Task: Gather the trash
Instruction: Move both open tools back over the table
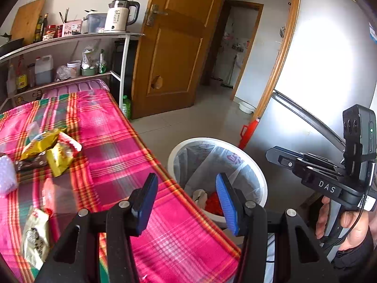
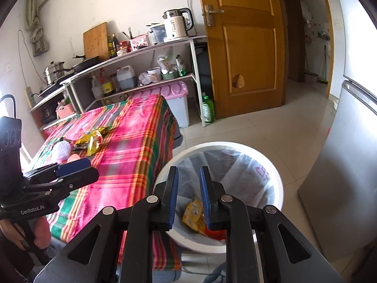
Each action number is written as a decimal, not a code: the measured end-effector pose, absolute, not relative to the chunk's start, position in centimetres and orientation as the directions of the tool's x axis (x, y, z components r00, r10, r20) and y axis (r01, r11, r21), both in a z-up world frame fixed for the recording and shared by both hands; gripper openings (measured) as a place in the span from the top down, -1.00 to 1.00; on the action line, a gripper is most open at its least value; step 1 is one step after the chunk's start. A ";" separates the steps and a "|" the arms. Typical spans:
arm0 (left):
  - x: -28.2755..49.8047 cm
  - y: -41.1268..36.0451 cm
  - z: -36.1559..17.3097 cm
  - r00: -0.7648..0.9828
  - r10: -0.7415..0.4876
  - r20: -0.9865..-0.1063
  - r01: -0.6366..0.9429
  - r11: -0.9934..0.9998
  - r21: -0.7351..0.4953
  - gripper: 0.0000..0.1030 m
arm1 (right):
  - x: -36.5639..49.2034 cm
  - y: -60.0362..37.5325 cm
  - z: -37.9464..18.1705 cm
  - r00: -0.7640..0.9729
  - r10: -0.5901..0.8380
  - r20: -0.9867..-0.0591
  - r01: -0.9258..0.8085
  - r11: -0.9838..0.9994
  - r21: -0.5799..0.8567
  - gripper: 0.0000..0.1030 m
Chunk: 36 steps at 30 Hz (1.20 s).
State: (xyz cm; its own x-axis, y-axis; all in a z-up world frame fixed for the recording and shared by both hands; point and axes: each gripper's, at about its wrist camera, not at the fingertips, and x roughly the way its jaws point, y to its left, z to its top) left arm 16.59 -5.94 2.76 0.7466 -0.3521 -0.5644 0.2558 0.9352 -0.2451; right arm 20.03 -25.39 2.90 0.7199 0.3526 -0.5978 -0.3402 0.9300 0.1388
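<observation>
A white trash bin [image 1: 254,176] lined with a clear bag stands on the floor beside the table; it also shows in the right wrist view [image 2: 278,184]. Inside lie a yellow wrapper [image 2: 193,214] and red and white scraps [image 1: 213,202]. My right gripper [image 2: 188,198] hangs open and empty over the bin. My left gripper [image 1: 186,202] is open and empty above the table's edge by the bin. On the pink plaid tablecloth [image 1: 122,146] lie yellow snack wrappers [image 1: 47,151], a brown wrapper [image 1: 30,164], bubble wrap [image 1: 7,176], a clear bag [image 1: 56,193] and a white packet [image 1: 35,235].
A metal shelf [image 1: 70,37] with a kettle [image 1: 120,15], bottles and jars stands behind the table. A wooden door [image 1: 179,47] is open to a hallway. A silver fridge [image 1: 318,70] stands right of the bin. A green bottle [image 1: 126,106] and red object [image 1: 248,132] sit on the floor.
</observation>
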 end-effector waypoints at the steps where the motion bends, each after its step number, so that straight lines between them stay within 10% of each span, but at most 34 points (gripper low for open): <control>1: 16.2 -5.6 2.8 0.752 -0.344 -0.562 0.249 0.938 -0.241 -0.04 | 19.8 -25.0 3.0 0.719 0.358 -0.596 -0.348 0.927 0.138 0.62; 36: 10.0 7.3 0.8 0.808 -0.054 -0.587 -0.052 0.985 -0.163 -0.06 | 16.8 -14.3 2.6 0.617 0.488 -0.617 -0.546 0.831 0.111 0.48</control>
State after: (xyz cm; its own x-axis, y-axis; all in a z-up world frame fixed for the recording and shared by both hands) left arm 9.96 7.31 0.80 0.8079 -0.0541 -0.5868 -0.0522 0.9853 -0.1628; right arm 16.85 -14.31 2.60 0.6172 0.4877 -0.6174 -0.5455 0.8307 0.1108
